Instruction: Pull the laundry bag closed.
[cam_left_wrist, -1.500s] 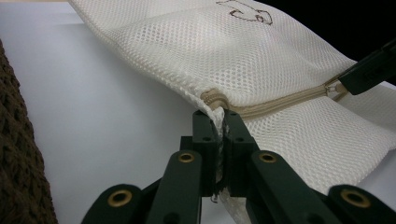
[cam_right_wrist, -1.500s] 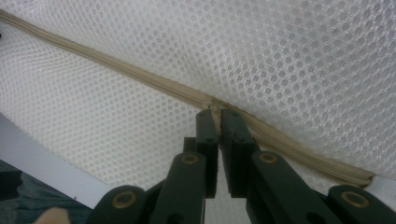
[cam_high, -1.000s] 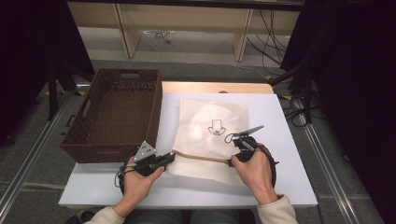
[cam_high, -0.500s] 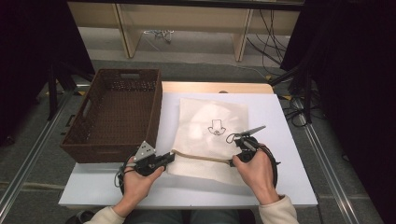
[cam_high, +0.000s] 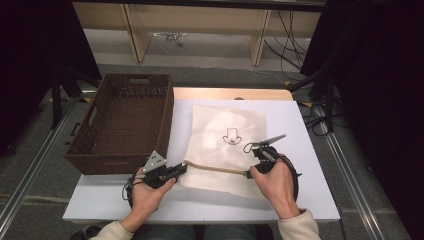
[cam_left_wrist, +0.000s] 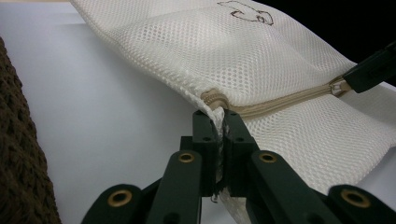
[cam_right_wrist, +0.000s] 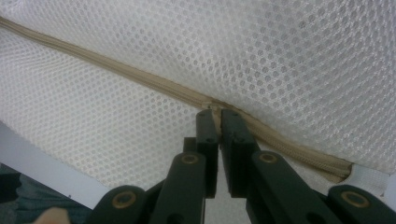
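Here you pinch the bag's (cam_high: 225, 145) near left corner in your left gripper (cam_high: 176, 170) and its zip pull in your right gripper (cam_high: 251, 171).

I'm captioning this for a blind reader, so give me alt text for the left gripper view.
The left gripper, jaws shut, pinches the corner of a white mesh bag at the end of its beige zipper. The bag lies on a white table, with a brown basket at the left edge.
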